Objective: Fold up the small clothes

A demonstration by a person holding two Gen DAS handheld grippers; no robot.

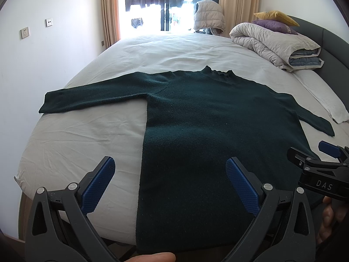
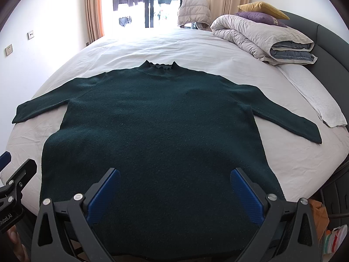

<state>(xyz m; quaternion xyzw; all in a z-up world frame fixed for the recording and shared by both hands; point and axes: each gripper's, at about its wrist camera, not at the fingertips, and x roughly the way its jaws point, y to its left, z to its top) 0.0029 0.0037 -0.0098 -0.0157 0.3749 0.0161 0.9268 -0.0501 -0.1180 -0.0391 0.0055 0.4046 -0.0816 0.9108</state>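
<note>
A dark green sweater (image 1: 196, 113) (image 2: 161, 118) lies flat on the white bed, collar toward the window, both sleeves spread out sideways, hem at the near edge. My left gripper (image 1: 171, 170) is open, hovering over the sweater's lower left edge, one blue pad over the sheet and one over the knit. My right gripper (image 2: 174, 181) is open above the sweater's lower middle, holding nothing. Each gripper shows in the other's view: the right gripper (image 1: 316, 161) at the right edge, the left gripper (image 2: 15, 174) at the left edge.
The white bed sheet (image 1: 87, 135) (image 2: 294, 159) surrounds the sweater. A rolled duvet (image 1: 277, 43) (image 2: 266, 37) with purple and yellow pillows sits at the far right by the grey headboard (image 2: 327, 43). A folded white towel (image 2: 322, 107) lies beyond the right sleeve. A window stands behind.
</note>
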